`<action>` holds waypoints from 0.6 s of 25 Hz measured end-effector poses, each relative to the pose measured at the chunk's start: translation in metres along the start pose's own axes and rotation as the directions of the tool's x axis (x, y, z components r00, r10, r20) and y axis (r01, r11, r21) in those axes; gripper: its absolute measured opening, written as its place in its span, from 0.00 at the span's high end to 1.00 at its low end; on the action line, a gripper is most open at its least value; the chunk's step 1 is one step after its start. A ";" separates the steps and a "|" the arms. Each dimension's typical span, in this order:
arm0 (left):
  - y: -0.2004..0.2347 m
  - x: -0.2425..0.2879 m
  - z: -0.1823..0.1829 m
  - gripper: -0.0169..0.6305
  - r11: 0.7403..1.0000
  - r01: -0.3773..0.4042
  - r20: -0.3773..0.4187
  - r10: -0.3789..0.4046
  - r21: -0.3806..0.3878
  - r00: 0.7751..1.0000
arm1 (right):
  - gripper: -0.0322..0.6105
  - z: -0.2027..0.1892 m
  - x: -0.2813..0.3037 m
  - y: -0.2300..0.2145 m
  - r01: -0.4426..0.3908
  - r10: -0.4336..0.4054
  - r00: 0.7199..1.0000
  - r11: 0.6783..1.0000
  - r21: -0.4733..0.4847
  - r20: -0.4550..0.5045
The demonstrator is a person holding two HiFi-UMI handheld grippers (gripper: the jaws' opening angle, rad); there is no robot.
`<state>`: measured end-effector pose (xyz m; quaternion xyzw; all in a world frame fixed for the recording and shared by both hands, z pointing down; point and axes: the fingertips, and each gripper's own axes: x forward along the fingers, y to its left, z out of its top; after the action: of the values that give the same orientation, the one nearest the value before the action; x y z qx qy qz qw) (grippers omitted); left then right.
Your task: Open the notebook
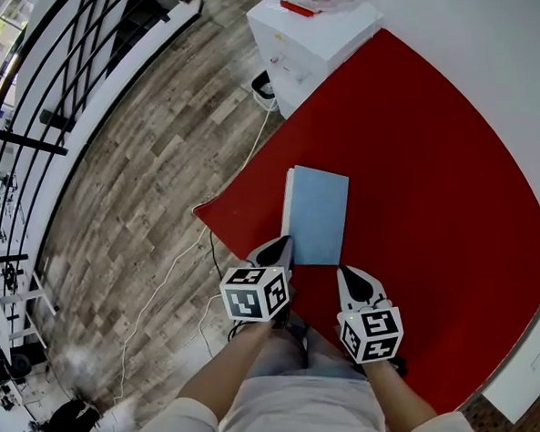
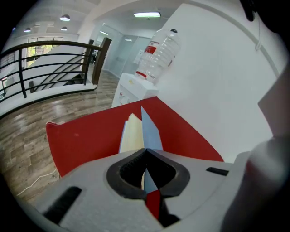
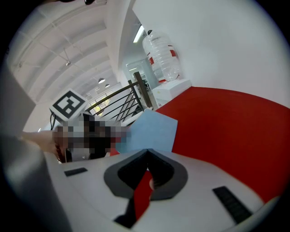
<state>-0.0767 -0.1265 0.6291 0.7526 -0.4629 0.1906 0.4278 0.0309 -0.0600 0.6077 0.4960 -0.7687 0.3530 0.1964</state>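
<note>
In the head view, the notebook (image 1: 317,215) lies at the centre of the frame on the red table (image 1: 432,173), its blue cover up and a pale strip of page showing along its left side. The left gripper (image 1: 279,248) sits at the notebook's lower left corner. The right gripper (image 1: 347,274) is just below the lower right corner and does not touch it.

In the left gripper view, the left gripper (image 2: 145,150) has its jaws pressed together on the near edge of the cover (image 2: 150,131). The blue sheet runs up the middle of the frame almost edge-on. The cream pages (image 2: 132,133) lie exposed to its left, so the cover appears lifted off them. A water bottle (image 2: 158,54) stands at upper centre, well beyond the table.

In the right gripper view, the right gripper (image 3: 147,153) has its jaws drawn together with nothing between them; only red table shows through the gap. The notebook (image 3: 152,129) lies just above the jaw tips, at centre frame.

The notebook looks light. Its cover seems thin and likely to bend, so a pinch at the free corner away from the spine should suit it. The whole book may slide or lift with the cover unless the empty gripper steadies the pages.
</note>
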 end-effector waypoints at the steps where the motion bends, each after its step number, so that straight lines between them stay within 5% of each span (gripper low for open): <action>1: -0.011 -0.004 0.005 0.96 1.000 0.017 0.010 -0.017 0.015 1.000 | 0.94 0.000 -0.001 -0.001 0.000 0.000 1.000 1.000 0.004 0.003; 15: -0.153 0.015 0.000 0.96 0.951 0.214 -0.019 -0.215 0.224 0.976 | 0.94 -0.014 -0.037 -0.062 0.109 -0.114 0.993 0.989 0.100 0.042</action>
<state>0.0620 -0.1031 0.5681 0.8423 -0.3552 0.1923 0.3569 0.1022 -0.0430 0.6145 0.5557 -0.7259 0.3666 0.1727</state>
